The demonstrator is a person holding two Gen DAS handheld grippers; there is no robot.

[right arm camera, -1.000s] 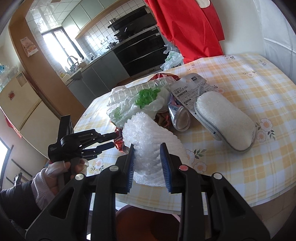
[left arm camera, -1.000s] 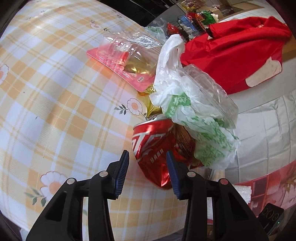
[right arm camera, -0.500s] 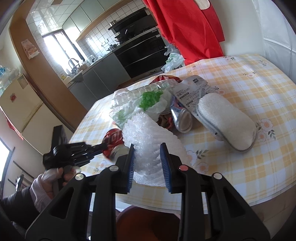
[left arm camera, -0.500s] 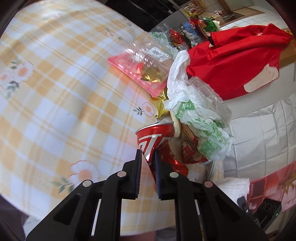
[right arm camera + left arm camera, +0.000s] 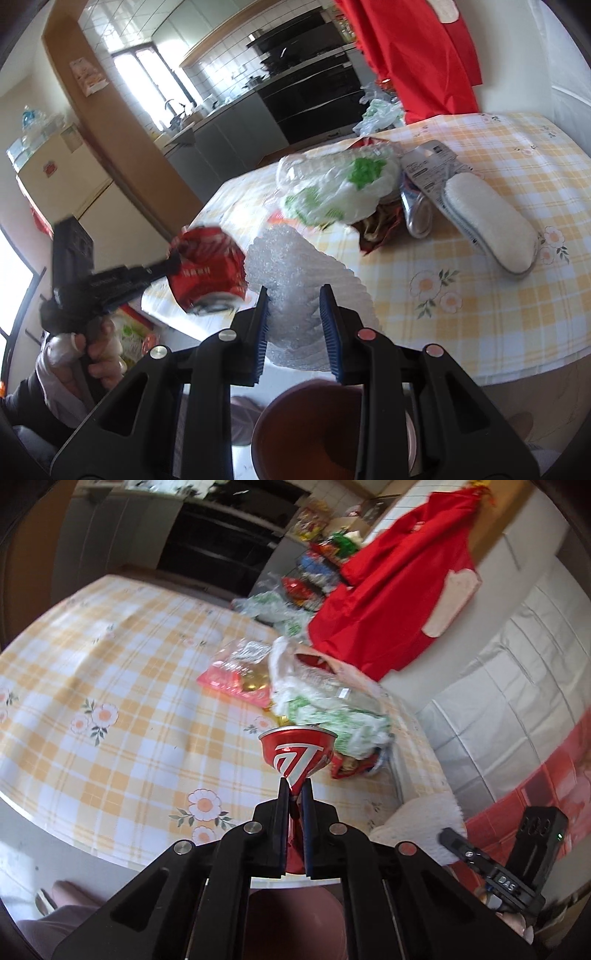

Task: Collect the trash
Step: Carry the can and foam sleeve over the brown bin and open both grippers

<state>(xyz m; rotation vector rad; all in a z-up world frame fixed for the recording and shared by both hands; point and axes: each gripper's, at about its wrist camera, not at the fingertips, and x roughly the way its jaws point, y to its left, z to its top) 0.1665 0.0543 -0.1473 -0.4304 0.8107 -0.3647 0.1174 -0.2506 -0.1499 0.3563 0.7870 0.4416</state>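
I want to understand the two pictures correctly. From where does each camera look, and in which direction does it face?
Left wrist: sits on the left gripper, facing down across the checked table; its fingers pinch the crushed red can.
Right wrist: sits on the right gripper, facing the kitchen; it holds white foam wrap; the left hand shows.
Shared: can, table, green-printed bag.

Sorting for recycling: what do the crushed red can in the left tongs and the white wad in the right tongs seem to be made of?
The crushed red can looks like thin painted metal, probably aluminium: glossy print, sharp creases, silvery rim. The white wad looks like foam netting or soft plastic padding: matte, bubbly, ribbed surface that dents between the pads. Neither is certain from looks alone.
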